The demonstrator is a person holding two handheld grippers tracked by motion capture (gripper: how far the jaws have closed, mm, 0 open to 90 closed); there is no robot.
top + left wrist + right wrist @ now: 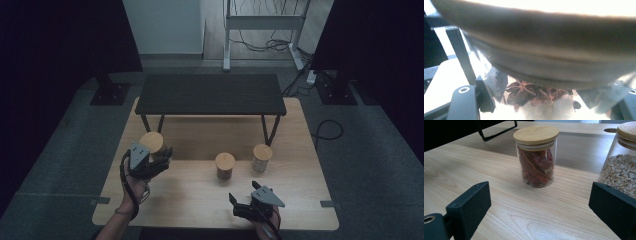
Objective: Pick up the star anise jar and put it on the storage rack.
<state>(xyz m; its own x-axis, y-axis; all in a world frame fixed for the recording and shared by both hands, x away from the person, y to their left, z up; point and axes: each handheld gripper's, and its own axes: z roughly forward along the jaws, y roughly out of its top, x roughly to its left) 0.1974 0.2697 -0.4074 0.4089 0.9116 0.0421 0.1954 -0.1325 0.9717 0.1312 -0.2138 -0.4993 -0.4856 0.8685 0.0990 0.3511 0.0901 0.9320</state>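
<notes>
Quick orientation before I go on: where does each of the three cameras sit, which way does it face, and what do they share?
High view: above the near edge, facing forward and down on the wooden table; both forearms, left gripper and right gripper show.
Left gripper view: on that gripper, pressed up to the star anise jar it clamps; jaw tips show.
Right gripper view: low over the table, facing the chili jar, bean jar at right; open jaws show.
Shared: the chili jar shows in the high and right gripper views.

The left gripper (161,156) is raised off the table with its jaws clamped, while the right gripper (243,199) sits low, jaws spread wide apart.
</notes>
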